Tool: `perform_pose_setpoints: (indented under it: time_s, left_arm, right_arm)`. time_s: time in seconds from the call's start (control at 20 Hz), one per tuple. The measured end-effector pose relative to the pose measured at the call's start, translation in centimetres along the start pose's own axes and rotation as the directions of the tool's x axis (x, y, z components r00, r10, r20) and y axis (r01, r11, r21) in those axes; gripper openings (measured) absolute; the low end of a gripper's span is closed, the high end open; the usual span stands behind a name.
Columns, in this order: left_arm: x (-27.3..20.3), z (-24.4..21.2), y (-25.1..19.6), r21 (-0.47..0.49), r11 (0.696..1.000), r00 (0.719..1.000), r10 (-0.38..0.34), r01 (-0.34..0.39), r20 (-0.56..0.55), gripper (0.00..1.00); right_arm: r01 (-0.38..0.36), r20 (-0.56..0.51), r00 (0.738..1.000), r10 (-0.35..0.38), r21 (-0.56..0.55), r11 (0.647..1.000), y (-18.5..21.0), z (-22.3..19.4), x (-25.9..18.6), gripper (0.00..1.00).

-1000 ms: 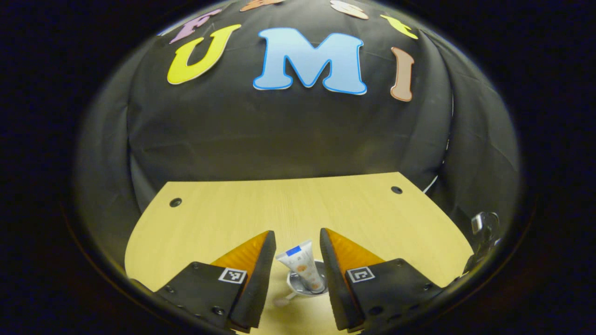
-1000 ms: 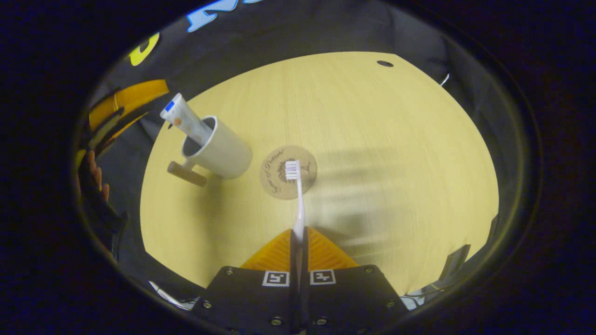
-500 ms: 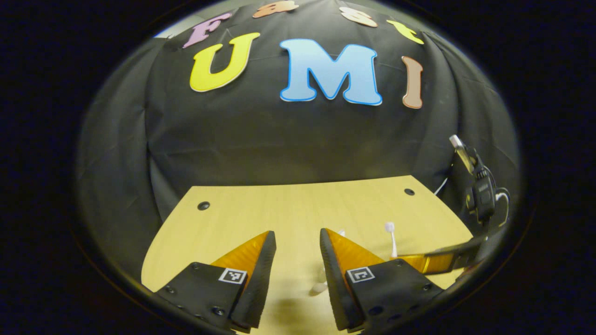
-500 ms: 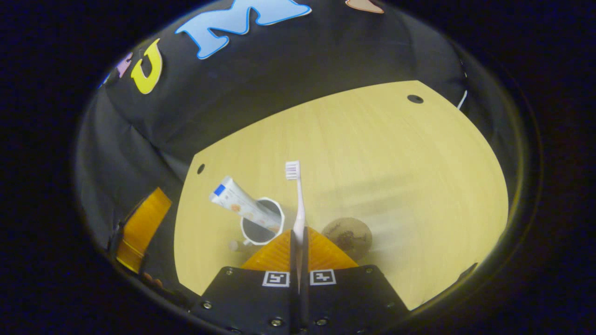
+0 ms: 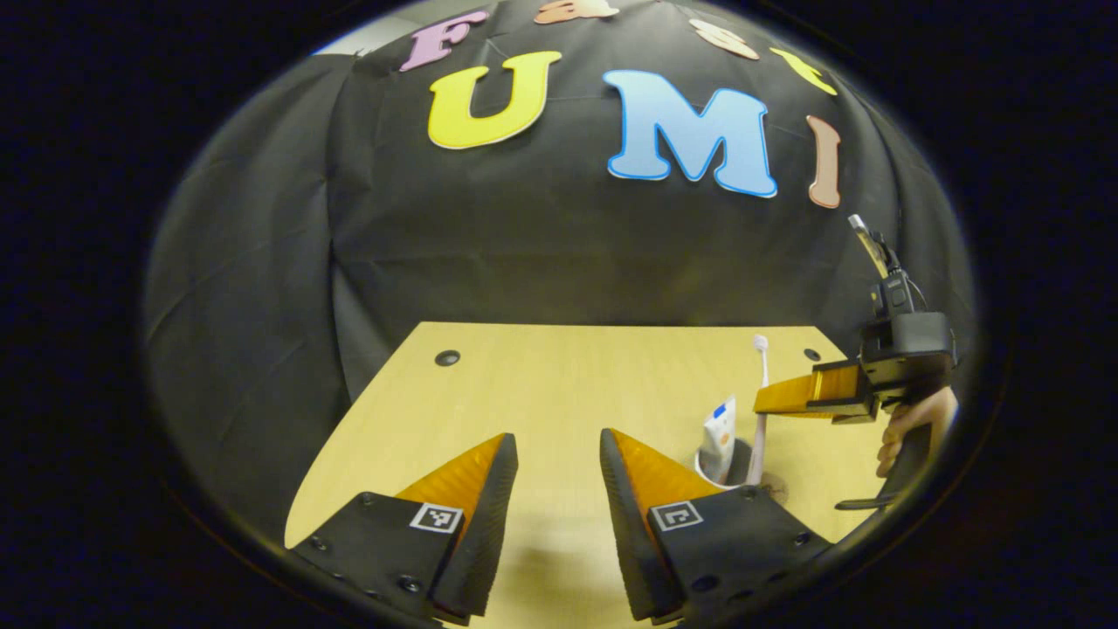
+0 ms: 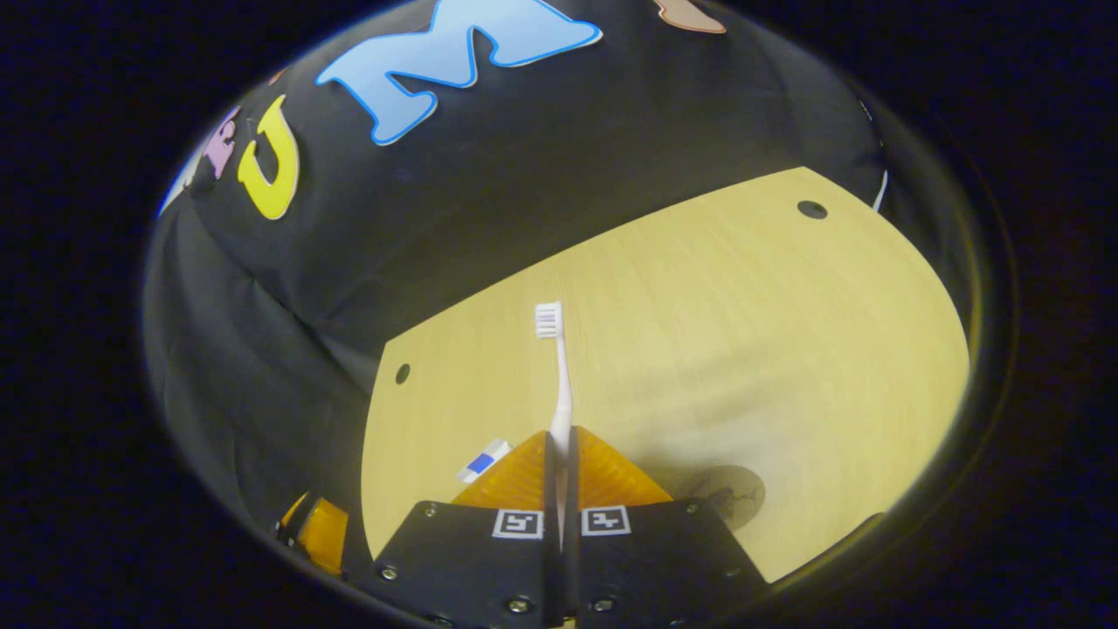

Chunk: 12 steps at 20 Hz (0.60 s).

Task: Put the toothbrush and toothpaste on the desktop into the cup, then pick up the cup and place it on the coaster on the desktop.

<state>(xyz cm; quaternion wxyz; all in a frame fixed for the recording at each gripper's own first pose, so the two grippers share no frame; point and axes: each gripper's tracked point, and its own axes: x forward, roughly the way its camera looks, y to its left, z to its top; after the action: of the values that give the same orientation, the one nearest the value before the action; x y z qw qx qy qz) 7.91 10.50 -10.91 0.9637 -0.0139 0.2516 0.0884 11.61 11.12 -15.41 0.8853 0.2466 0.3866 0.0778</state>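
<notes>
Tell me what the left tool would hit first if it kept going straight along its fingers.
Probably the bare desktop ahead of the open left tool. The cup with toothpaste sits off to its right, likely outside that line, though depth is uncertain.

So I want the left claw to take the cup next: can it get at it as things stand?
Probably not cleanly yet: the right claw holds the toothbrush upright over the cup, crowding it; the open left claw sits beside it.
</notes>
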Motion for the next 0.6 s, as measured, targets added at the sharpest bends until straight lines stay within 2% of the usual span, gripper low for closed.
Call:
perform_pose_setpoints:
  time_s: [0.35,0.6]
  left_arm:
    - [-2.0,-2.5,3.0,-0.021,0.999,0.998,0.043,-0.044,-0.046,0.62]
    - [-3.2,-3.5,3.2,-0.028,0.999,0.997,0.039,-0.041,-0.063,0.64]
  right_arm:
    - [0.027,0.121,0.992,-0.022,-0.046,0.999,-0.5,-1.0,1.9,0.02]
    - [0.041,0.245,0.969,-0.005,-0.141,0.989,-0.6,-1.3,2.2,0.02]
